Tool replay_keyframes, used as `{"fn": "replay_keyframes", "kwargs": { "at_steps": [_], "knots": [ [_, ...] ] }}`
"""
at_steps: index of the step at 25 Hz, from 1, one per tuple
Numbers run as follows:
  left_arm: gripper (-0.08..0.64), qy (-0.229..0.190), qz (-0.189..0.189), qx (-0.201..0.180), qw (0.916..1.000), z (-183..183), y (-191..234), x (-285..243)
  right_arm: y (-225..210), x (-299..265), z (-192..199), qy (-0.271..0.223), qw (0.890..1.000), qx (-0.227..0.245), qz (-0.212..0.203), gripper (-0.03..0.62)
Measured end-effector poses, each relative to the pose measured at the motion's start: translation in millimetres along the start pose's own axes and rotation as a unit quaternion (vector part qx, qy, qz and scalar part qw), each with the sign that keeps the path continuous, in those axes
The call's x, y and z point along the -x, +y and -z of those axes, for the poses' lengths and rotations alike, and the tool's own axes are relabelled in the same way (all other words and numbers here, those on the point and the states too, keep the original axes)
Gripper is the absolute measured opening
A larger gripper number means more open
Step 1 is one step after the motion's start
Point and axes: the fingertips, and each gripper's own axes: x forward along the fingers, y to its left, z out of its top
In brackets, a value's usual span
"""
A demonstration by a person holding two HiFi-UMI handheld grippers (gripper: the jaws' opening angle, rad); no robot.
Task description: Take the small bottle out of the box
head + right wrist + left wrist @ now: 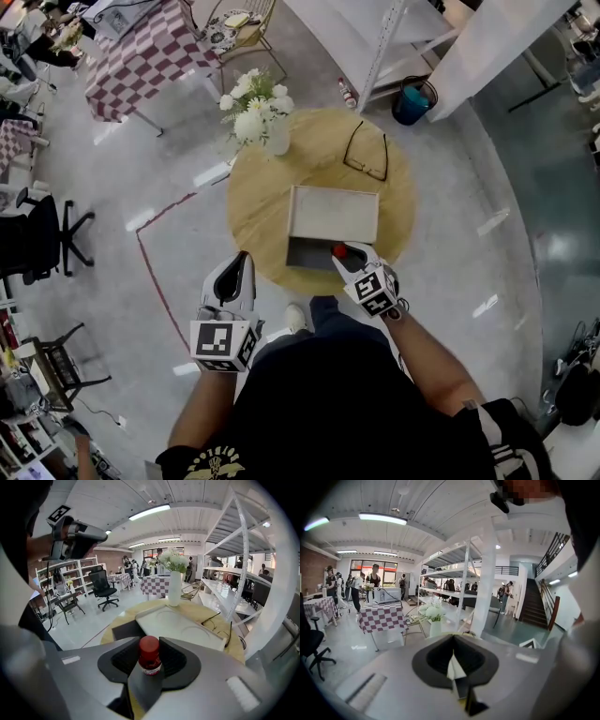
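Over the round table (pixel 253 220) the right gripper (pixel 150 666) clamps the small bottle (pixel 149 651); it may slip if tilted; left gripper (pixel 453 668) closed, empty

My right gripper (pixel 150 665): grey. Small bottle (pixel 149 646) w/ red cap, red & white label. Box (pixel 333 214) off-white, table (pixel 253 211) tan, tablecloth (pixel 141 58) maroon/white check, flowers (pixel 251 101) white.
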Motion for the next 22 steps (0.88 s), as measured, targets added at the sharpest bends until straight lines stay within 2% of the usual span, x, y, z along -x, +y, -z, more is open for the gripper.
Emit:
{"fn": "replay_keyframes", "kwargs": {
  "at_steps": [9,11,14,16,18,21,22],
  "knots": [
    [0.000,-0.011,-0.020,-0.013,0.9997,-16.9,-3.9,-12.1,5.0,-13.3,17.7,-0.008,0.999,0.007,-0.038,0.144],
    [0.000,-0.015,-0.022,-0.015,0.9995,-22.5,-5.9,-13.5,4.5,-6.8,15.4,-0.006,0.998,0.002,-0.055,0.187],
    [0.000,-0.030,-0.021,-0.020,0.9991,-35.7,-11.1,-15.9,-1.3,16.4,-0.7,-0.019,0.998,-0.003,-0.061,0.213],
    [0.000,-0.040,-0.016,-0.023,0.9988,-45.1,-16.8,-16.3,-9.0,44.0,-28.7,-0.054,0.997,-0.013,-0.055,0.221],
    [0.000,-0.056,-0.003,-0.026,0.9981,-58.9,-25.9,-16.2,-22.1,83.2,-74.1,-0.118,0.992,-0.024,-0.039,0.221],
    [0.000,-0.088,0.026,-0.032,0.9953,-84.5,-41.7,-16.5,-49.1,150.9,-153.3,-0.234,0.971,-0.036,0.021,0.203],
    [0.000,-0.098,0.036,-0.035,0.9939,-92.2,-46.1,-16.2,-58.1,170.9,-172.8,-0.265,0.962,-0.040,0.050,0.144]
  ]
}}
